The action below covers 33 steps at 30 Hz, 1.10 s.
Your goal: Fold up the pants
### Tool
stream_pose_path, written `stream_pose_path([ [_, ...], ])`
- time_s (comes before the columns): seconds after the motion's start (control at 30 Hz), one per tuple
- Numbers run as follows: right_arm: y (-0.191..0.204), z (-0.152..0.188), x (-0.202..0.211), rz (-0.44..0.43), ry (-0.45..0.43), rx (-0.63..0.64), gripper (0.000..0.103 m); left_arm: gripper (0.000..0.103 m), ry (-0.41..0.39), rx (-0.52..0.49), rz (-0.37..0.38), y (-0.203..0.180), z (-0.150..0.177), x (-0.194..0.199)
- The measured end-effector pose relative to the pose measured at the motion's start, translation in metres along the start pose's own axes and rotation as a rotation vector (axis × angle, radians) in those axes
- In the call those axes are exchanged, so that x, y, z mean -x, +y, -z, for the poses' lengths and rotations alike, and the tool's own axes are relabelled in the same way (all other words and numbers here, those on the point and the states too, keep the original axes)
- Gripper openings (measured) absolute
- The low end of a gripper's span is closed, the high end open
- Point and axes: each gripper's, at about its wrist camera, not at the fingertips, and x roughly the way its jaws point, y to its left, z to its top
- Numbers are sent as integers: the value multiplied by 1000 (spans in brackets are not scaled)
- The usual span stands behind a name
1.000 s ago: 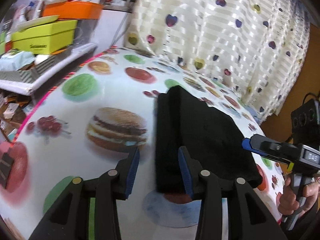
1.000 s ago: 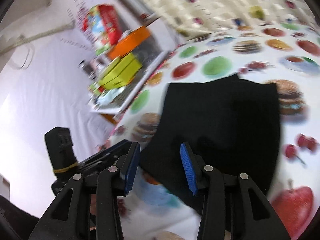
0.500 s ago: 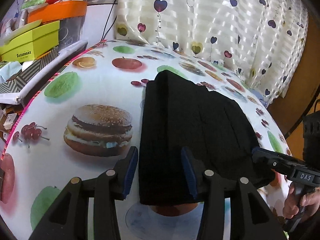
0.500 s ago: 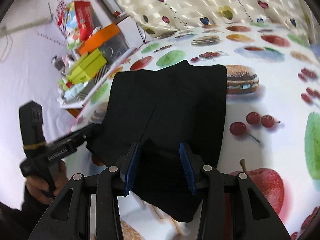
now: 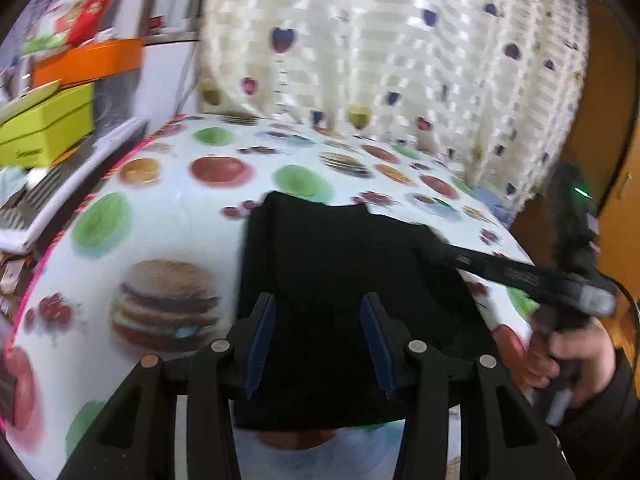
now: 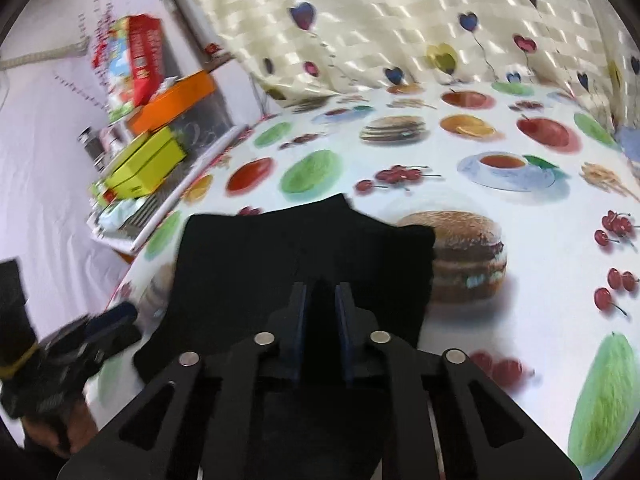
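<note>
Pants (image 5: 340,280), black, folded, lie mid-table on fruit-print tablecloth (image 5: 168,208). Right gripper (image 6: 321,312) jaws closing, narrow gap, black fabric between them. Left gripper (image 5: 316,344) wide, hovering over near edge. Heart-print curtain (image 5: 400,60) behind.

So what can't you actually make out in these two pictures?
- Near edge of the folded black pants: both wrist views, hidden behind the jaws.
- Whether the right gripper, its jaws closing, pinches cloth: black on black.
- Lettering on the yellow-green box: left view, blurred.
- The person: only hands, cut off by the edges.
</note>
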Motion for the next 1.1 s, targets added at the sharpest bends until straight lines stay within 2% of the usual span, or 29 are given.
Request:
stream_pose_path([
  [0.1,-14,-4,-12,30,18,-36,1,48,38,-34,-4,-6,4,-17],
  [0.2,-26,-1,-14,16,17,-63,0,49,78,-42,-56,0,12,-33],
  [0.33,-29,-1,-8,24,19,-68,0,49,77,-17,-30,6,10,-33],
  [0.5,-12,14,17,25,8,2,2,48,75,-28,-38,2,11,-32],
  [0.6,8,38,40,20,6,61,9,48,66,-17,-52,2,14,-21],
  [0.7,25,62,53,28,28,121,10,48,37,-12,-39,2,18,-5],
  [0.87,35,83,49,77,41,191,12,48,9,-42,7,-9,26,10],
  [1.0,33,83,46,89,58,176,12,49,25,-114,-55,-18,35,0],
  [1.1,39,85,49,129,59,198,15,49,27,-118,-60,-18,35,3],
])
